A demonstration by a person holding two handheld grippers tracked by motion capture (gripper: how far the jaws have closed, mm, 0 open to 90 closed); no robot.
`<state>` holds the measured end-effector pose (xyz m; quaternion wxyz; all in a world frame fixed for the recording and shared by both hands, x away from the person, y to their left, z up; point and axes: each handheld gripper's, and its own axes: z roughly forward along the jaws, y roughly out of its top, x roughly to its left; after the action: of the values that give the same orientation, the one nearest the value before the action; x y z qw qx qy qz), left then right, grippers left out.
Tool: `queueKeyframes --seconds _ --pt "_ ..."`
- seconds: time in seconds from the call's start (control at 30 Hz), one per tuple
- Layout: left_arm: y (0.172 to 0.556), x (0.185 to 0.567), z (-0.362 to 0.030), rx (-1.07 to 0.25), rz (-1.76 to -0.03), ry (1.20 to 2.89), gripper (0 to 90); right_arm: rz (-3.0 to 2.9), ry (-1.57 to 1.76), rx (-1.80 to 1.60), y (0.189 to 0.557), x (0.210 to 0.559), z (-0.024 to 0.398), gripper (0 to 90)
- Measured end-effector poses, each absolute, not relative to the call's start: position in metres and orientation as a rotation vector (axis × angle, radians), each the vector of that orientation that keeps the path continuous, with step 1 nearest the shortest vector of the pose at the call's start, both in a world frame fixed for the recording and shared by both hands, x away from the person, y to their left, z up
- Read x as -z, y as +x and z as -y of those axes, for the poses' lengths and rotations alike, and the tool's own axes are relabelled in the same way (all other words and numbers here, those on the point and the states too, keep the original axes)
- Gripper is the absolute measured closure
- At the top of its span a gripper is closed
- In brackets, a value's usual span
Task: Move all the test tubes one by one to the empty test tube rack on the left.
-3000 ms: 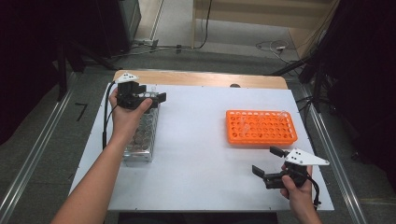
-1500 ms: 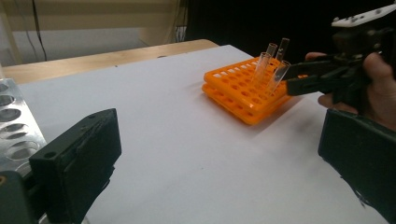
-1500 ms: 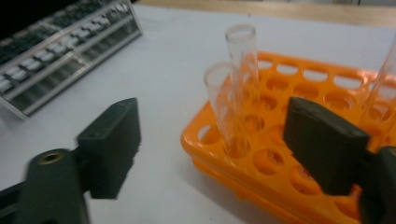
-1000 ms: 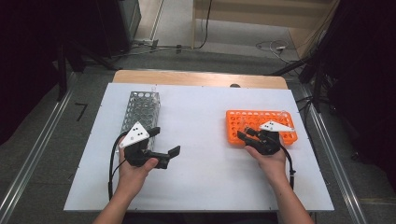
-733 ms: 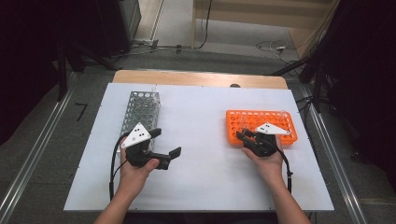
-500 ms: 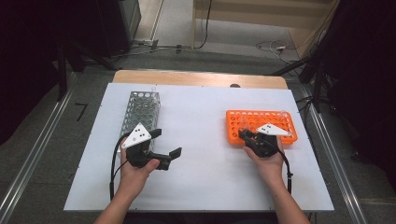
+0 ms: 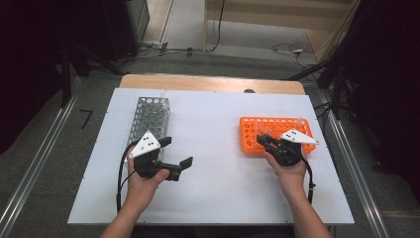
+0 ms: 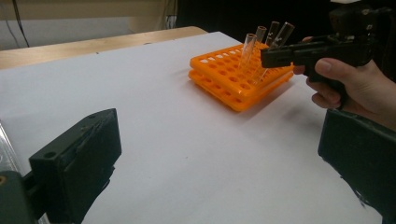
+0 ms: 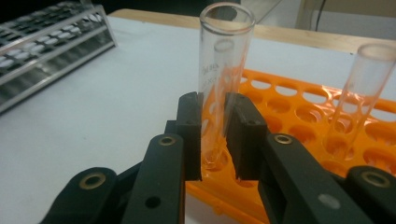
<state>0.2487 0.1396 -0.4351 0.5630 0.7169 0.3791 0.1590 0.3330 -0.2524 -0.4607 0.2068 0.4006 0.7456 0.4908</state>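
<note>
Two racks share our white table (image 7: 218, 198): a metal rack (image 7: 148, 116) on the left and an orange rack (image 7: 275, 130) on the right, well apart. Our left gripper (image 7: 174, 153) rests between them with its jaws spread wide and nothing in them. Our right gripper (image 9: 214, 135), whose jaws have just been closing, is clamped on a clear glass tube (image 9: 219, 74) standing upright in a near-edge hole of the orange rack. We judge this the pick-up step; next we should lift the tube straight up, keeping it vertical so it clears the hole and the neighbouring tube (image 9: 359, 93), probably bound for the metal rack.
</note>
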Motion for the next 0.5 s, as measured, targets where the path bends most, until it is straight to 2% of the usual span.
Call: queueKeyframes --seconds 0.5 --pt "0.246 0.43 -0.135 -0.364 -0.864 1.688 0.0 -2.207 0.929 -1.417 0.307 0.437 0.218 74.0"
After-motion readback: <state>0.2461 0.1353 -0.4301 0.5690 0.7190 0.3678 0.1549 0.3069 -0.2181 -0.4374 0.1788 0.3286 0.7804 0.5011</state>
